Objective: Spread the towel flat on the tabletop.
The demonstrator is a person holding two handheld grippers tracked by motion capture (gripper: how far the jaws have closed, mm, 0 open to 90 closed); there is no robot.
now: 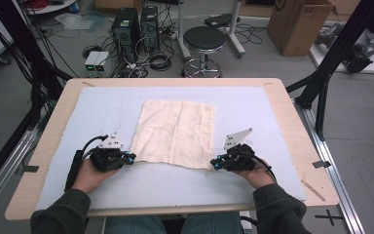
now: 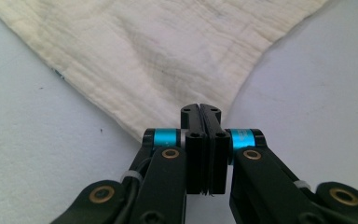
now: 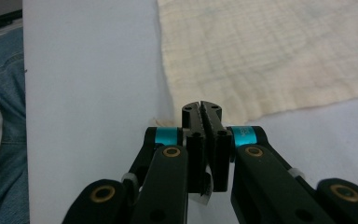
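L gripper [image 2: 200, 111] & R gripper [image 3: 201, 108] each pinch cloth [image 1: 175, 131] corner, no containers.

The left gripper [image 2: 200, 112] rises from the bottom edge, its two black jaws pressed flat together with only a thin seam between them. A corner of a cream cloth [image 2: 168, 60] runs down into the jaw tips and is pinched there. From that corner the cloth widens toward the top edge, softly wrinkled, with a faint grid weave and a slightly frayed left hem. It lies on a pale blue-grey mat [image 2: 37, 140], bare on both sides of the cloth. Turquoise sleeves [image 2: 165, 137] and brass rivets [image 2: 170, 153] mark the linkage arms
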